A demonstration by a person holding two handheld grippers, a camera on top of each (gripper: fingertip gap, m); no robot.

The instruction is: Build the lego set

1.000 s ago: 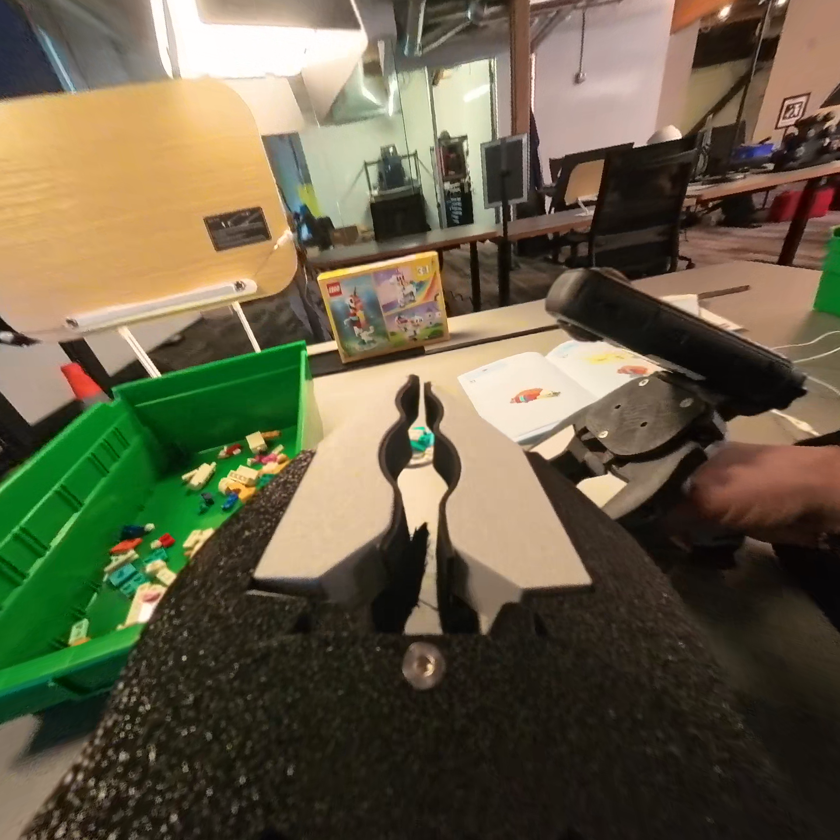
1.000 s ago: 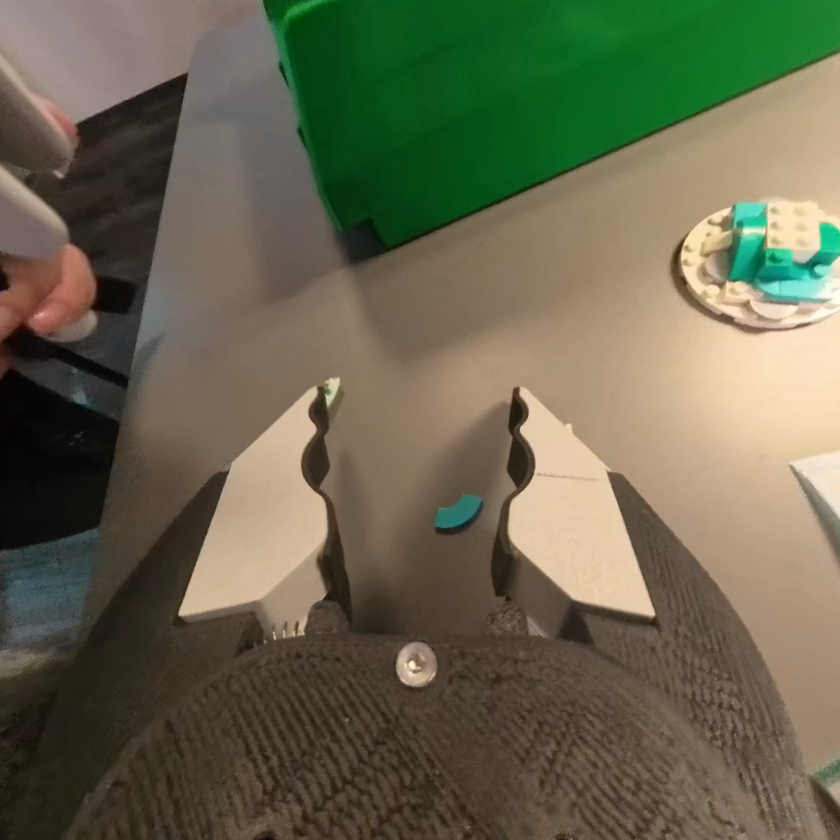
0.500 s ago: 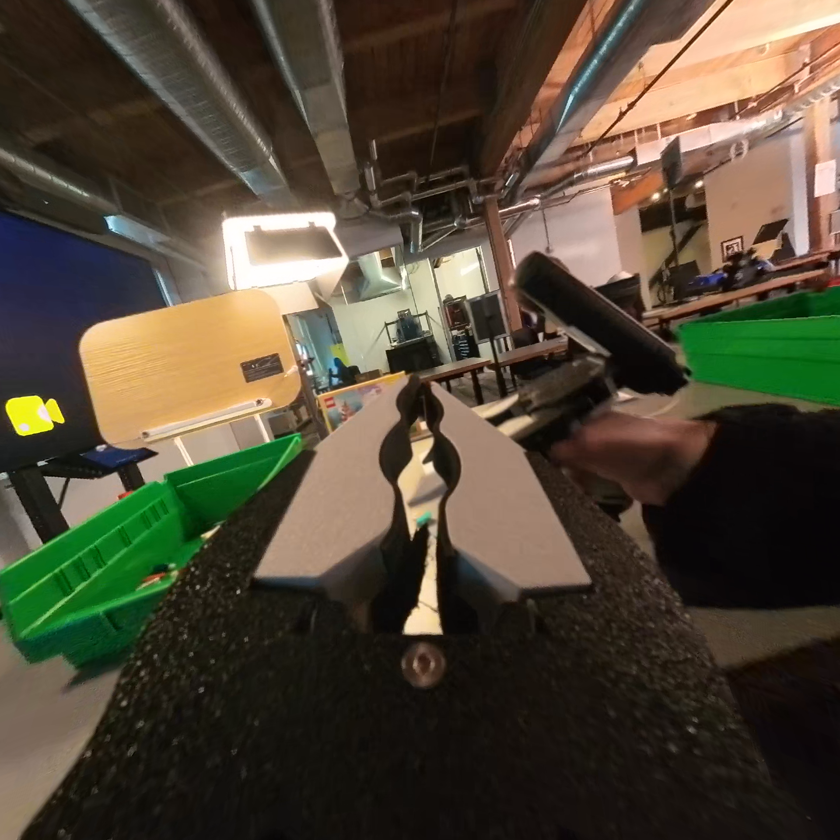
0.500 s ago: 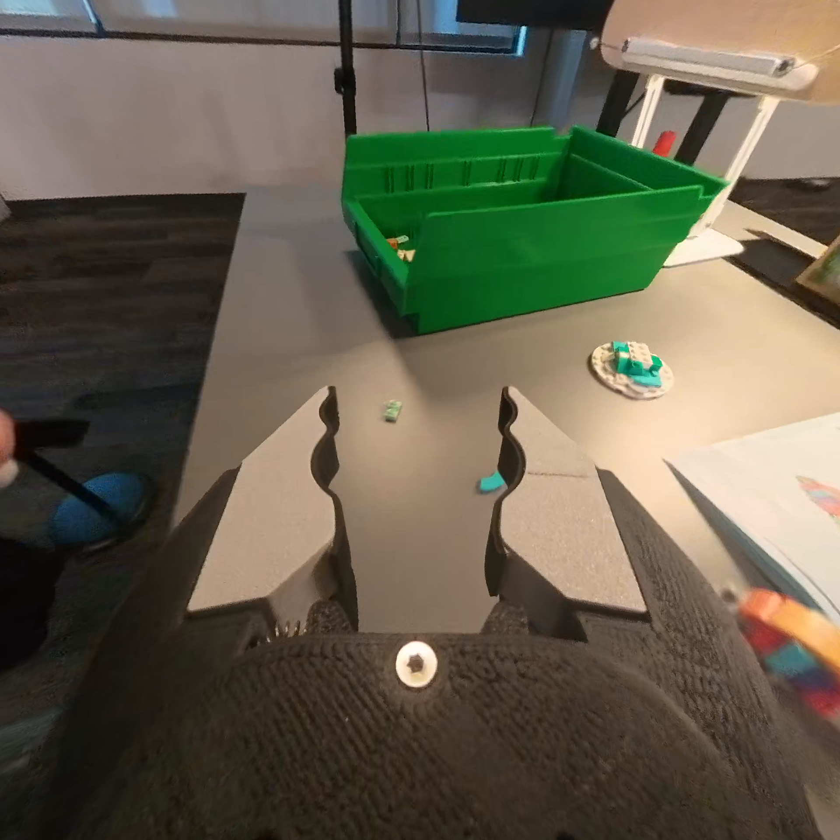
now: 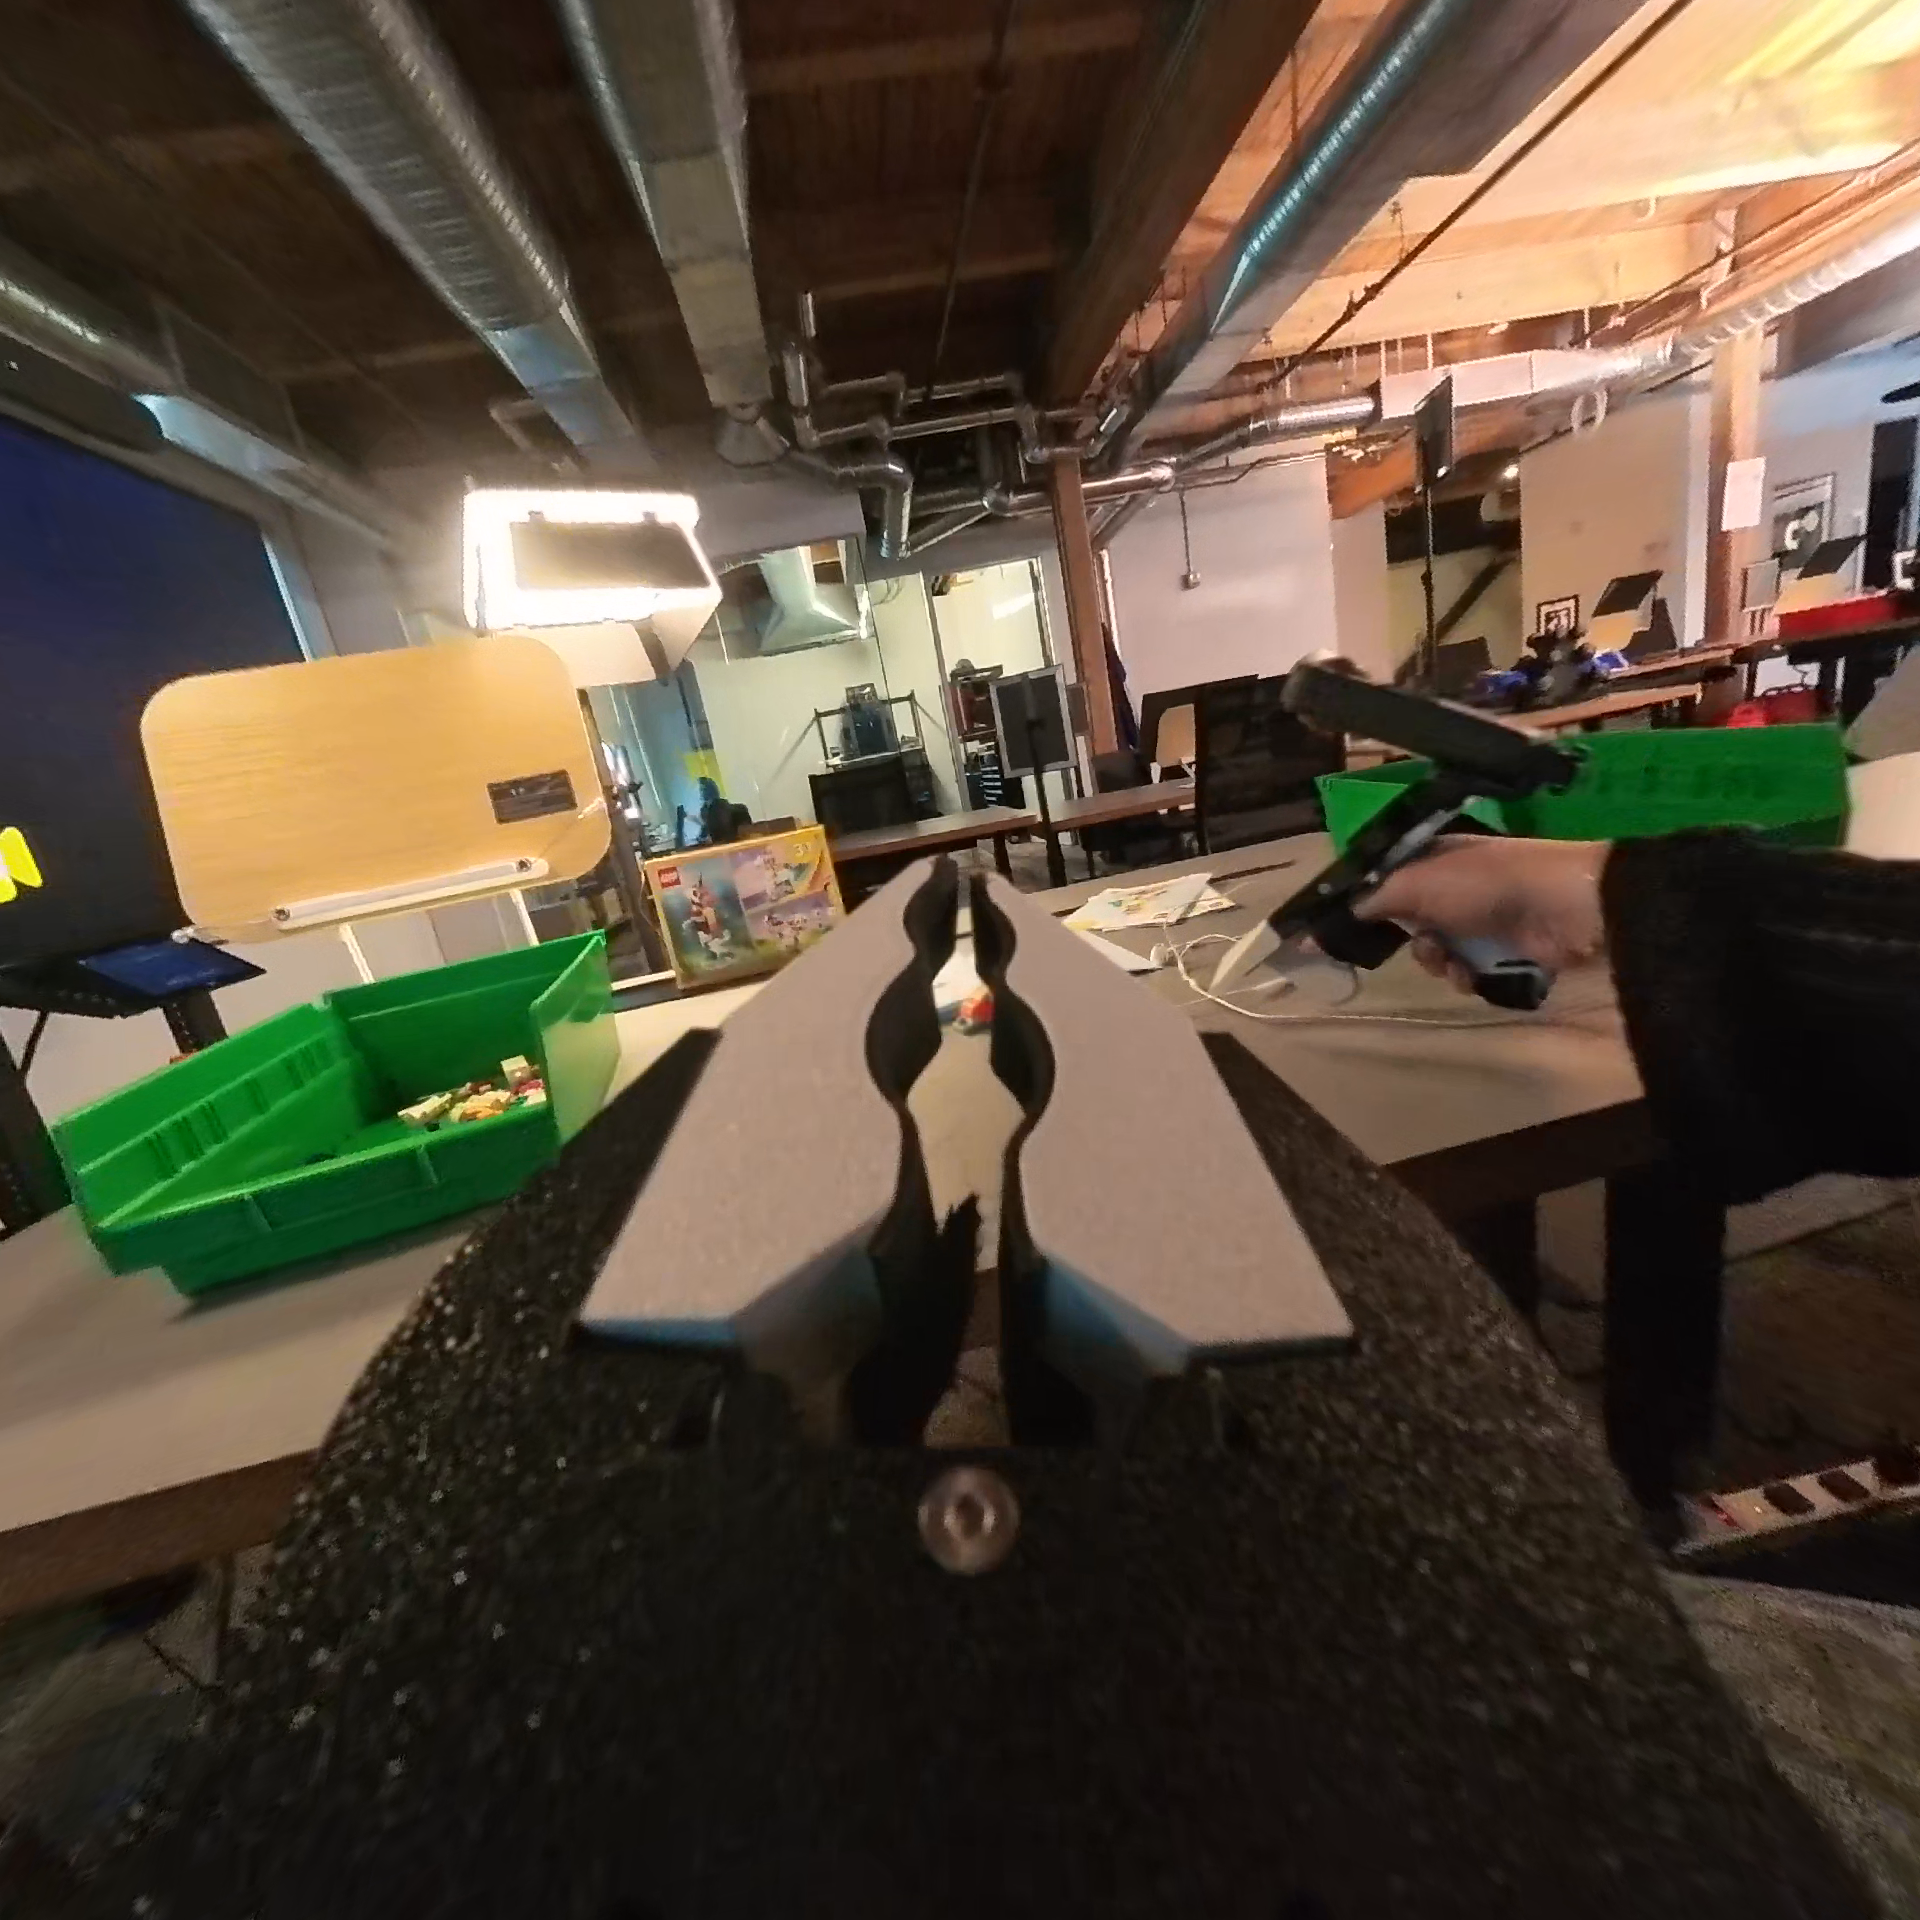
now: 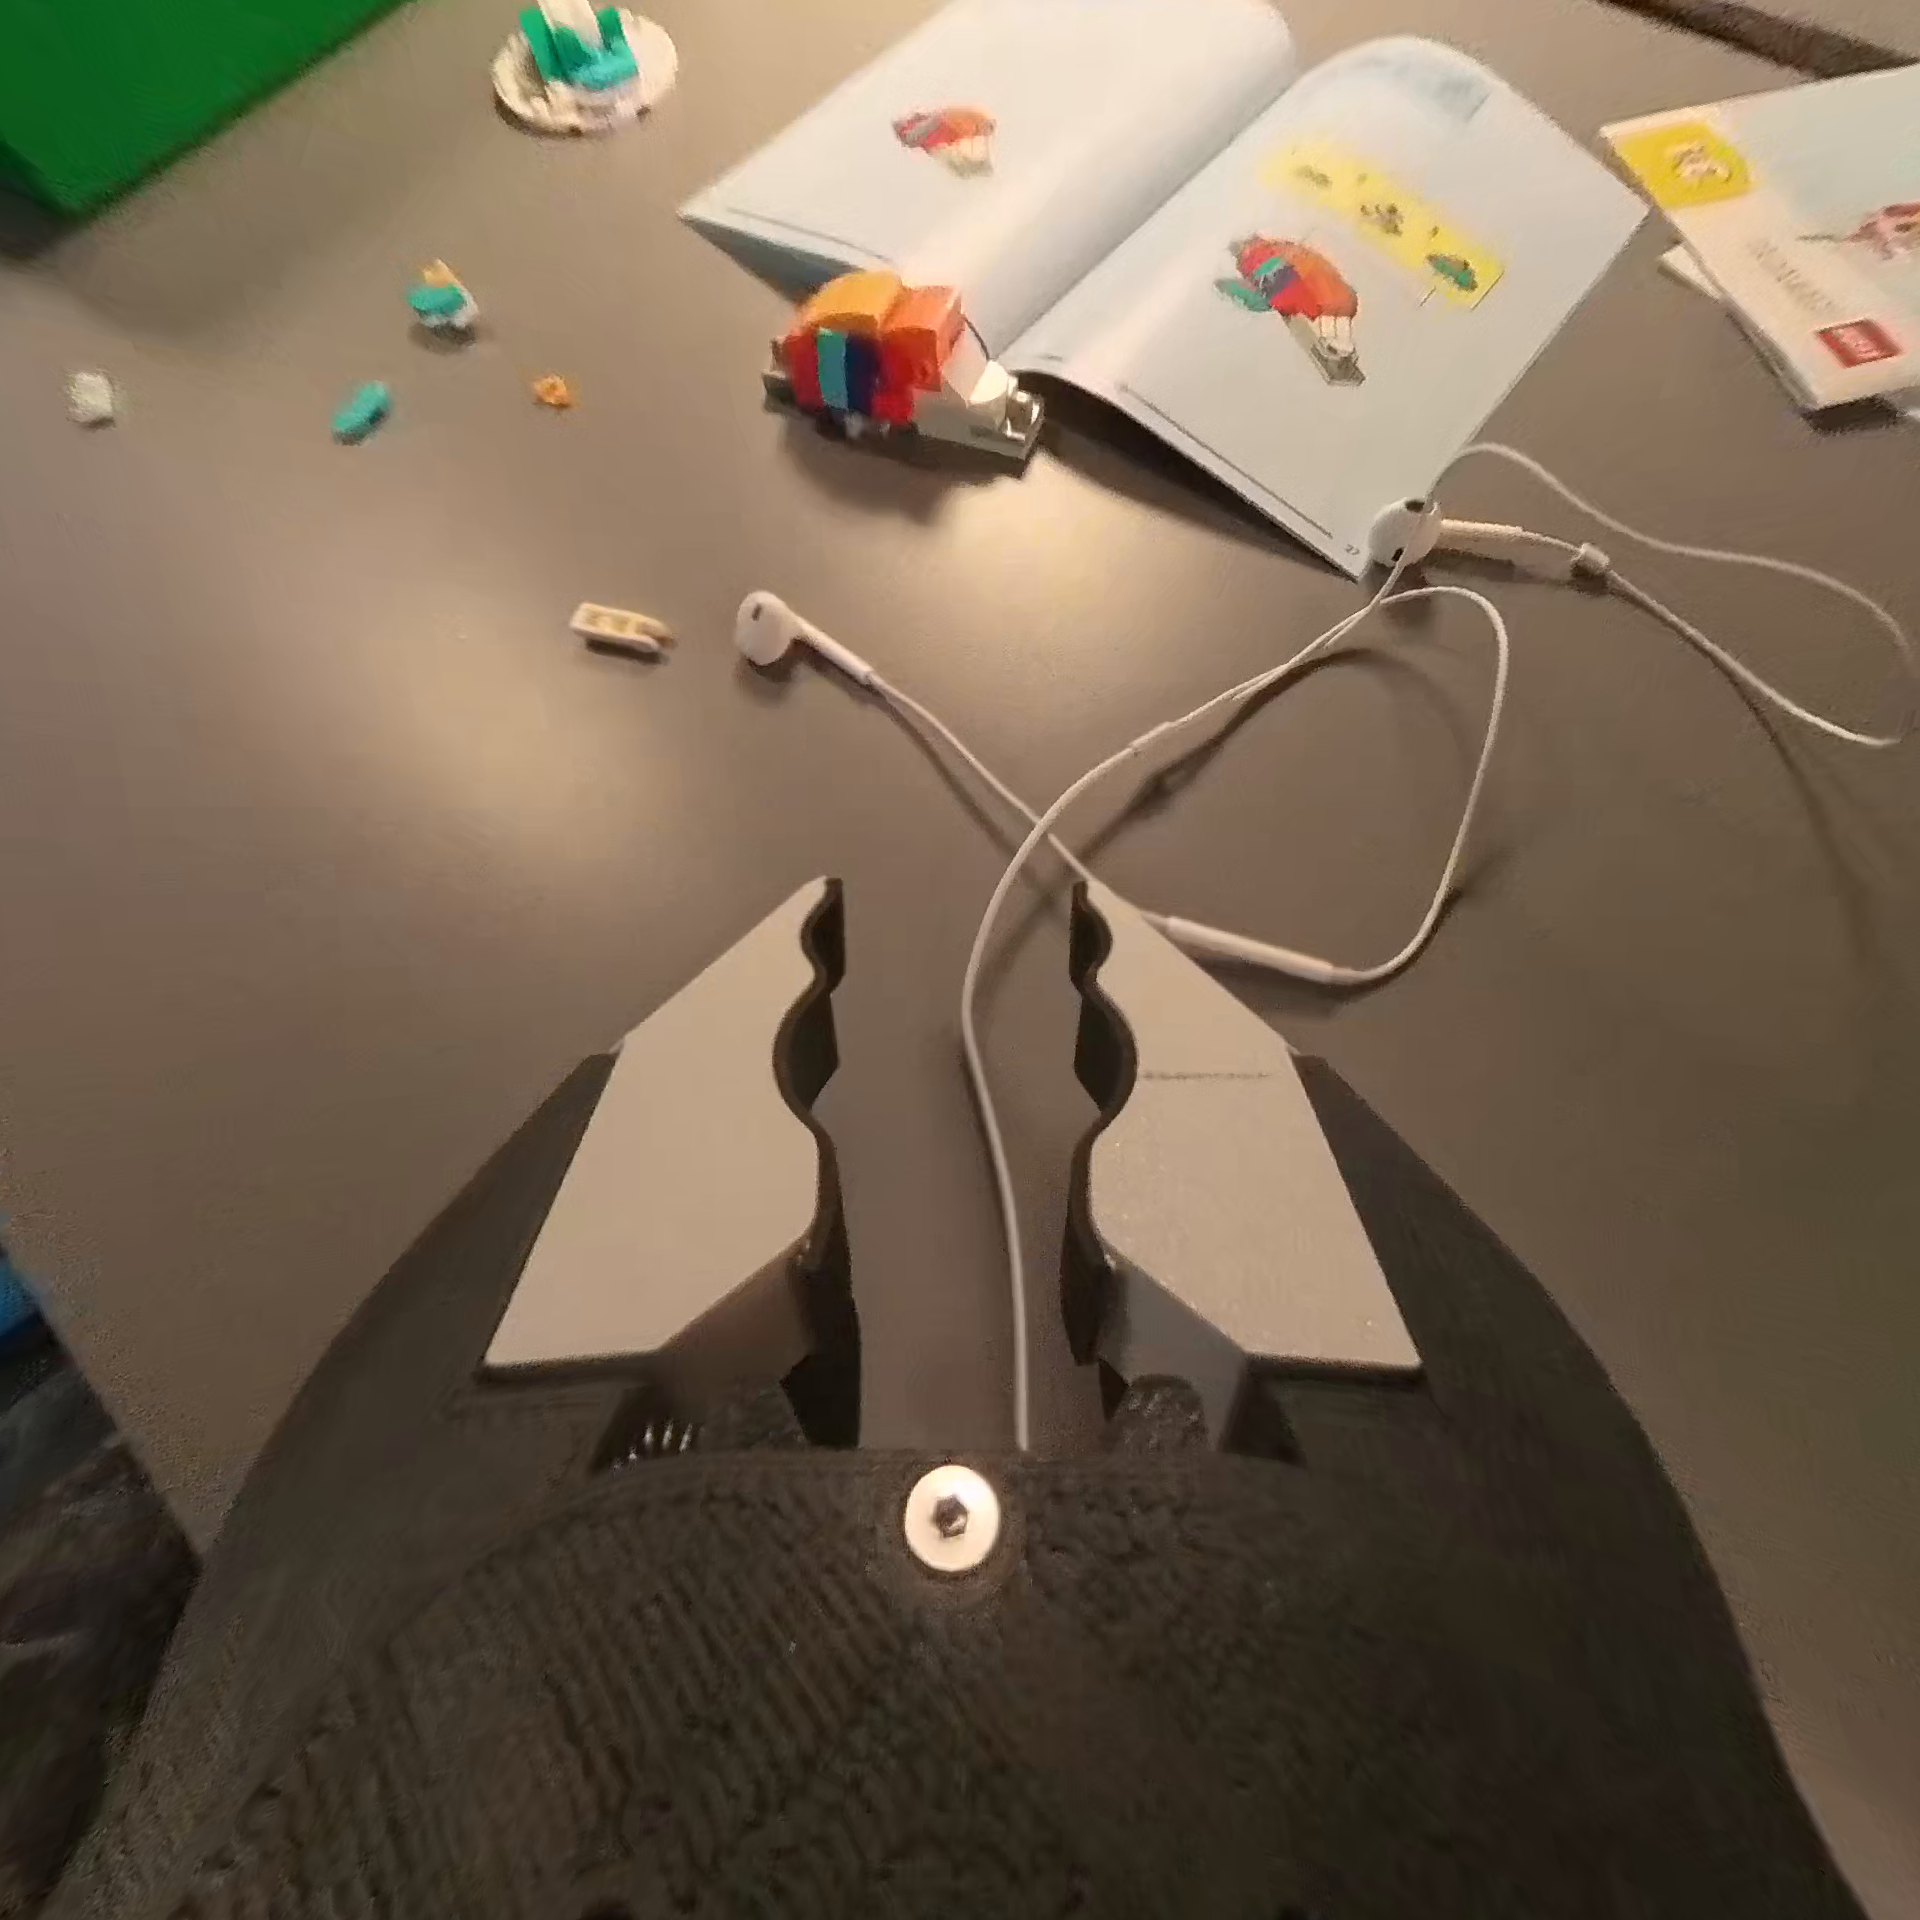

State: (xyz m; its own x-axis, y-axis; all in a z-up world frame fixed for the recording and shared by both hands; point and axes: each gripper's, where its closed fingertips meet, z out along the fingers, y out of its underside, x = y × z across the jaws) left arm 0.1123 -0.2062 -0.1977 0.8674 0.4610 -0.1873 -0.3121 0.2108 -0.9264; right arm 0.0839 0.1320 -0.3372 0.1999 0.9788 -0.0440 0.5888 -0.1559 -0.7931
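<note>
My left gripper is shut and empty, held off the near table edge and pointing level across the table. My right gripper is open and empty above the grey table; it also shows in the left wrist view, held by a hand. A part-built red, orange and white lego model sits beside the open instruction booklet. A white round plate with teal bricks lies at the far left. Loose small pieces lie scattered left of the model, and a small white piece lies nearer.
White wired earphones trail across the table, with the cable passing between my right gripper's fingers. A green bin holds several loose bricks. The lego box stands behind it. A second booklet lies far right. A second green bin stands at the right. There is about 35 cm between the tips of the two grippers. The small white piece is closer to my right gripper, around 11 cm from its tips; the left tips are 35 cm off.
My left gripper pulled back off the table edge, still shut. My right gripper swung right and tipped down, from the green bin to the model, booklet and earphones, staying open.
</note>
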